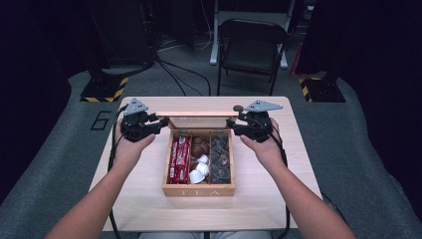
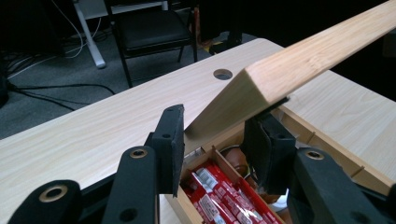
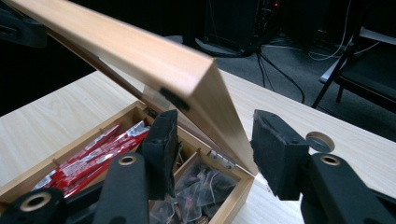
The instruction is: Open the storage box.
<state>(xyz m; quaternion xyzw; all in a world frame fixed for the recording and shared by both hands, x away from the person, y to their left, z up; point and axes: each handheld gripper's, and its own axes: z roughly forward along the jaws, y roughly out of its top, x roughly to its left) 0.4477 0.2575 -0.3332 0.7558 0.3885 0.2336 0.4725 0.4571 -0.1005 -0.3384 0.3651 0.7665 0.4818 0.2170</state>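
Wooden box [image 1: 199, 189]: stood near the middle of the desk [image 1: 134, 199], a little toward the near edge, with lettering on its front wall and three compartments inside.
Lid [image 1: 198, 114]: pale wood, raised on hinges at the box's far wall, tilted up over the compartments; in the high view its front edge ran level between the two grippers.
Left gripper [image 1: 161, 124]: held in the person's left hand [image 1: 130, 149] at the lid's left end. In the left gripper view the lid's corner [image 2: 261, 84] sat between the black jaws, the right pad [image 2: 268, 149] close under the corner and the left pad [image 2: 173, 140] at the lid's side face; the jaws were drawn in on the lid's end.
Right gripper [image 1: 231, 127]: held in the right hand [image 1: 266, 147] at the lid's right end. In the right gripper view the lid's end [image 3: 219, 107] lay between the jaws, with a clear gap to the right pad [image 3: 275, 149]; the jaws stood spread and did not clamp it.
Left compartment: red wrapped sachets [image 1: 180, 159], lying lengthwise.
Middle compartment: brown capsules [image 1: 199, 145] at the far end, white ones [image 1: 199, 172] at the near end.
Right compartment: dark clear tea bags [image 1: 220, 157].
Desk: light wood, with a round cable hole [image 2: 222, 73] near its far edge.
Beyond the desk: a black folding chair [image 1: 251, 45] on grey carpet.
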